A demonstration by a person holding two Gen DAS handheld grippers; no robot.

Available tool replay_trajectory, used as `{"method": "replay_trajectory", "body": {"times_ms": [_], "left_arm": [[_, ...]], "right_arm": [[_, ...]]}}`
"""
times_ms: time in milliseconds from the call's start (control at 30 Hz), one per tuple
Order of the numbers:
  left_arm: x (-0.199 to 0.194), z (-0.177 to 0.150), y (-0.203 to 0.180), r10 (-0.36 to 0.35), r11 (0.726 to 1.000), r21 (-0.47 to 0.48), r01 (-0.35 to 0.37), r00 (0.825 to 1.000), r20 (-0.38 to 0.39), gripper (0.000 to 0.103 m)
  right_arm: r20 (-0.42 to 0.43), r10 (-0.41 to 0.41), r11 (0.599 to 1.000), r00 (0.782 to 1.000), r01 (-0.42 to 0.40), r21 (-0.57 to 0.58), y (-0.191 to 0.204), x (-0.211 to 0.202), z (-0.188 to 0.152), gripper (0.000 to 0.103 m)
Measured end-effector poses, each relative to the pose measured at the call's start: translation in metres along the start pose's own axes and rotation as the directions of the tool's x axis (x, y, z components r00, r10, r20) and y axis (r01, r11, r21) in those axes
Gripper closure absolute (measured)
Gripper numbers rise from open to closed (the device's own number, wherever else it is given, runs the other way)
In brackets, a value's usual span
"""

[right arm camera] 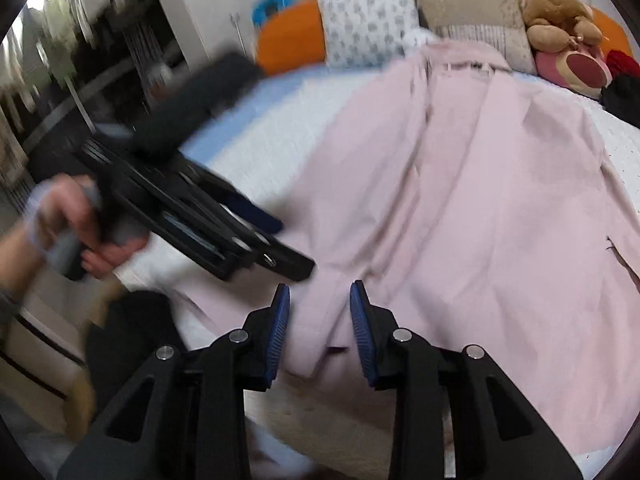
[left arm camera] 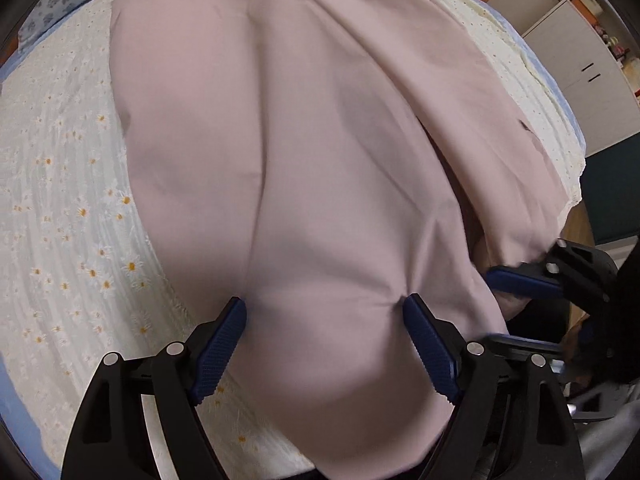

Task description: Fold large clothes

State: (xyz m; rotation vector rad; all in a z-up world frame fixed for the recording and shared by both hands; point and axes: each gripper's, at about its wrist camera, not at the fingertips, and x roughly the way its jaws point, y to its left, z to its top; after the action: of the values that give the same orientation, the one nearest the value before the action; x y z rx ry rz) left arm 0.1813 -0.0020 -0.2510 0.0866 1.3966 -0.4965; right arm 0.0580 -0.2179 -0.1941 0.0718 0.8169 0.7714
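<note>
A large pale pink garment [left arm camera: 304,152] lies spread on a bed with a white daisy-print cover [left arm camera: 60,208]. It also shows in the right wrist view [right arm camera: 480,200]. My left gripper [left arm camera: 324,312] is open, its blue pads wide apart over the garment's near edge. My right gripper [right arm camera: 319,300] is open, with pink cloth between its pads at the near hem. The right gripper shows at the right of the left wrist view [left arm camera: 532,308]. The left gripper [right arm camera: 276,240] appears blurred at the left of the right wrist view, held by a hand [right arm camera: 92,224].
Pillows [right arm camera: 368,24], an orange cushion [right arm camera: 292,40] and plush toys [right arm camera: 560,20] sit at the bed's head. A white cabinet [left arm camera: 580,48] stands beyond the bed's right side. Wooden floor [left arm camera: 580,224] shows past the bed's edge.
</note>
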Motion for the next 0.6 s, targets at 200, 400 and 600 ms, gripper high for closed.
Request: {"method": "replay_trajectory", "body": {"times_ms": [200,400,600], "left_arm": [[-0.067,0.059,-0.054,0.018,0.996,0.088,-0.025,0.996,0.083,0.018],[-0.071,0.202,-0.125,0.073,0.994,0.077,-0.083,0.991,0.115,0.015],[-0.013,0.349,-0.17,0.207,0.978,-0.042,-0.203,0.968,0.14,0.015]], "right_arm": [[0.301,-0.041,0.995,0.953,0.013,0.097,-0.03,-0.116,-0.003,0.028],[0.199,-0.372,0.891,0.906,0.288,0.351,-0.14,-0.149,-0.05,0.035],[0.116,-0.35,0.865,0.929,0.273,0.421,-0.185,-0.123,-0.072,0.038]]}}
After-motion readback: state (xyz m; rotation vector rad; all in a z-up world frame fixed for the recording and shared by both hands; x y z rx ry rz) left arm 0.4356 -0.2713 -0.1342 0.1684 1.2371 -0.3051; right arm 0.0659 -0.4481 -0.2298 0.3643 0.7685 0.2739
